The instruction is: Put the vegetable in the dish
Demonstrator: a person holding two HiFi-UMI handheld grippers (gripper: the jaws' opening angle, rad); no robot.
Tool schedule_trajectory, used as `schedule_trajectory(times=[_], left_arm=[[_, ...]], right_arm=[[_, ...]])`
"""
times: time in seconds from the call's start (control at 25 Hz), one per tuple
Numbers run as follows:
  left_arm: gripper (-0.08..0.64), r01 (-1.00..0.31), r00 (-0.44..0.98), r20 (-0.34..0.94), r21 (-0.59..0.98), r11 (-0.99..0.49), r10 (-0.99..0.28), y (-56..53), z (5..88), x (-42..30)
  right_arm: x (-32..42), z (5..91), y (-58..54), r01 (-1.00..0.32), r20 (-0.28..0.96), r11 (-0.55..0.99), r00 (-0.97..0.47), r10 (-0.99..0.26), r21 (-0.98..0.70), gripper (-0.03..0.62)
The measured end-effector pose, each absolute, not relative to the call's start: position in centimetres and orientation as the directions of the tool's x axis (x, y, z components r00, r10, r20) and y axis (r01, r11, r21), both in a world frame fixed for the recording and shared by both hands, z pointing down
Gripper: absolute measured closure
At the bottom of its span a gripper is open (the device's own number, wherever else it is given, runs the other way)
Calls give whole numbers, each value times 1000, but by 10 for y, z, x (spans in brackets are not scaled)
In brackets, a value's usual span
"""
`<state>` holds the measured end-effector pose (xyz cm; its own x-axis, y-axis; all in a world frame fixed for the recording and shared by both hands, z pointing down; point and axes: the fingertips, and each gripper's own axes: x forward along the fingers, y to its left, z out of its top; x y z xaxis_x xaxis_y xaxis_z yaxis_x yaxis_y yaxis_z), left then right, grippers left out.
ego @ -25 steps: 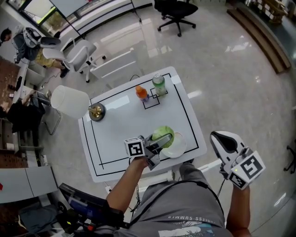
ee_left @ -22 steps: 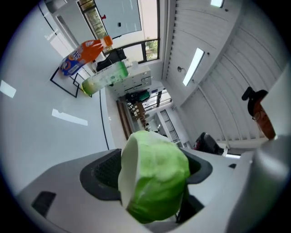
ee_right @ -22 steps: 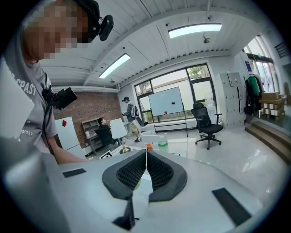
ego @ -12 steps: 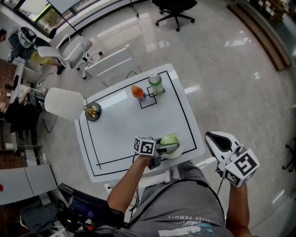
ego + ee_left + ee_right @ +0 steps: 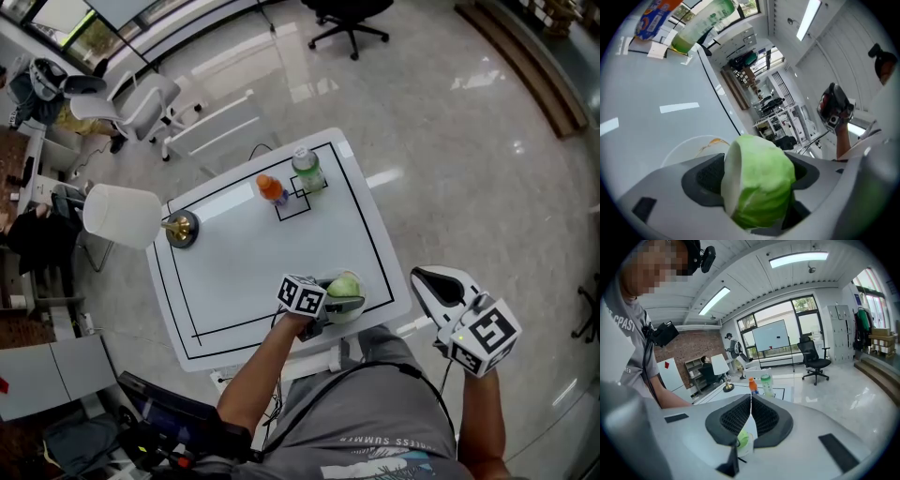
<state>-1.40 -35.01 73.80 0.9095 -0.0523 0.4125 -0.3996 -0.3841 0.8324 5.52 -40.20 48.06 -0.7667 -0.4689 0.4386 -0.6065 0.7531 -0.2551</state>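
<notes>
A pale green cabbage half [image 5: 344, 285] is clamped between the jaws of my left gripper [image 5: 339, 298], low over the white dish [image 5: 362, 300] at the table's near right corner. In the left gripper view the cabbage [image 5: 759, 180] fills the space between both pads, its cut face turned left, and the dish [image 5: 689, 146] with an orange mark lies just beyond it. I cannot tell whether the cabbage touches the dish. My right gripper [image 5: 424, 279] hangs off the table's right side, and in its own view the right gripper [image 5: 751, 413] has its pads pressed together on nothing.
At the far side of the white table [image 5: 244, 253] stand an orange bottle [image 5: 269, 188] and a green bottle [image 5: 307, 169] by a small marked square. A lamp with a white shade [image 5: 119, 215] stands at the far left corner. Office chairs [image 5: 150, 101] stand on the floor beyond.
My left gripper has come down and nearer with the cabbage, from beside the dish to right over it. The right gripper has sunk a little.
</notes>
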Motion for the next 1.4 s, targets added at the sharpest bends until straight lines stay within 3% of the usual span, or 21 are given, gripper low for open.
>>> schedule_trajectory(times=[0.16,0.4,0.6,0.8,0.92,1.4], left_arm=[[181,-442,867,498,758,-480,-11,-346,740,-10],[181,-508,807,584,607,-611,-90,-355,740,-18],[180,-529,779,618,559,-639,-105,-358,742,-25],[186,-373,845,512,771,-517,154,-321,740,-21],[184,-324,815,534,742,-586,225,-309,739,-23],[117,-403,803,596,531,-745,-9,-351,741,-36]], right_arm=[[57,480,-402,-605,440,754,-768,-466,-257,586],[56,482,-400,-602,443,755,-769,-460,-261,586],[52,486,-398,-599,450,756,-770,-452,-265,586],[46,487,-397,-593,458,763,-771,-443,-260,586],[42,487,-396,-591,464,765,-770,-438,-258,586],[25,497,-394,-573,484,776,-774,-408,-264,586]])
